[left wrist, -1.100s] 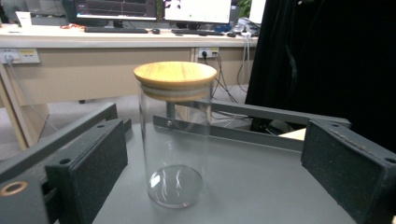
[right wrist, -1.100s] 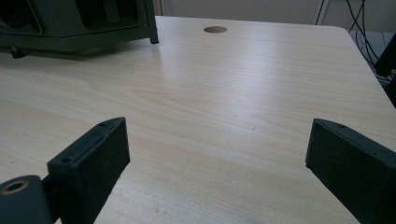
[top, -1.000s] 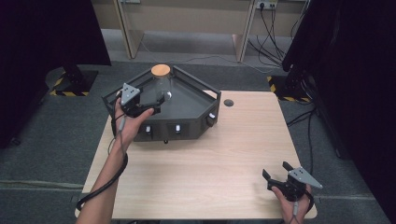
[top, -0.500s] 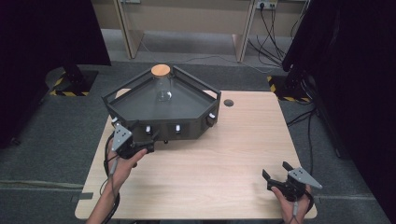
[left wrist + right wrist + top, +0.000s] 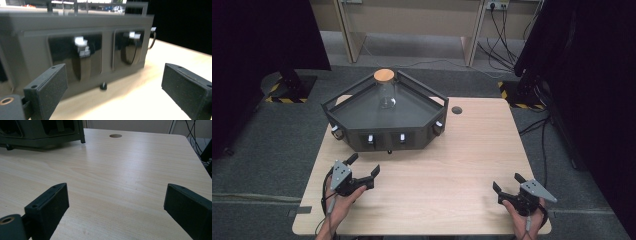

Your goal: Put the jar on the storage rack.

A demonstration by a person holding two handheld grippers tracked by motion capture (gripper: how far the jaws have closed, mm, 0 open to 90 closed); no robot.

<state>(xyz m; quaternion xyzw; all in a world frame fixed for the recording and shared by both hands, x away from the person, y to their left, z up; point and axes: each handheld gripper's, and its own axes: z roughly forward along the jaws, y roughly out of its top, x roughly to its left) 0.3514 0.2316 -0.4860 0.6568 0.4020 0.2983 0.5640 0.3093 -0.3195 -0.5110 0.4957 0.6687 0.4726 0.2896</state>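
On pale woodgrain table (image 5: 452, 165), both tools, left (image 5: 362, 167) and right (image 5: 507, 182), spread wide, rough black pads empty.

No text, label, brand, number or sign can be read on anything here.

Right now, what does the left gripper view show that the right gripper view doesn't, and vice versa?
Left gripper view: the dark grey angular tray's front wall close up, with two glossy recessed panels and a small black foot.
Right gripper view: the round hole in the light wooden table, plus floor cables.
Both: tray, tabletop, and open black jaws with nothing between them.
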